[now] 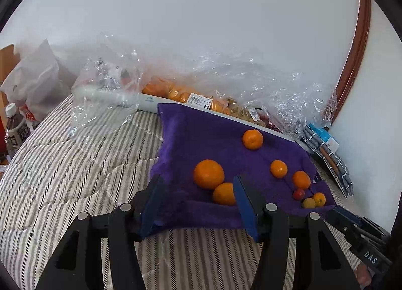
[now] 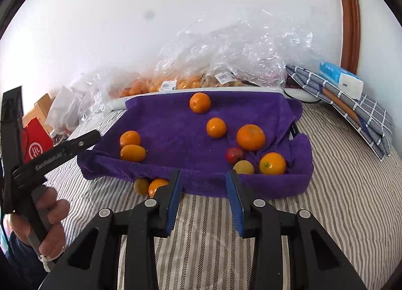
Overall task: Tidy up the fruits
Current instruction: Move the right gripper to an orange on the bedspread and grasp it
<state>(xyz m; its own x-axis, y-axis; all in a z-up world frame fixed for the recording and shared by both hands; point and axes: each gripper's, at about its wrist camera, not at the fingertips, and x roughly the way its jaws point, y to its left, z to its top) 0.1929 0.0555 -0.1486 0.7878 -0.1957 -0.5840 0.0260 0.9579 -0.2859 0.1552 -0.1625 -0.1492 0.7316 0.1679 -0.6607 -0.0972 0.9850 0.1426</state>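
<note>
A purple towel [image 1: 201, 134] [image 2: 170, 126] lies on the striped bed, with several oranges on it: a large one [image 1: 208, 174] [image 2: 250, 137], smaller ones [image 1: 252, 139] [image 2: 200, 102], a small red fruit [image 1: 298, 194] [image 2: 234, 155] and a yellow one [image 1: 308, 203] [image 2: 243, 167]. Two fruits [image 2: 153, 185] lie on the bed just off the towel's near edge. My left gripper [image 1: 197, 198] is open and empty over the towel's near left edge, beside an orange [image 1: 223, 194]. My right gripper [image 2: 203, 190] is open and empty at the towel's front edge.
Clear plastic bags [image 1: 176, 93] [image 2: 226, 58] with packed oranges lie along the wall behind the towel. Folded checked cloth and a tissue pack [image 2: 341, 78] sit at the right. Bottles [image 1: 15, 129] and a white bag [image 1: 35, 81] stand at the left.
</note>
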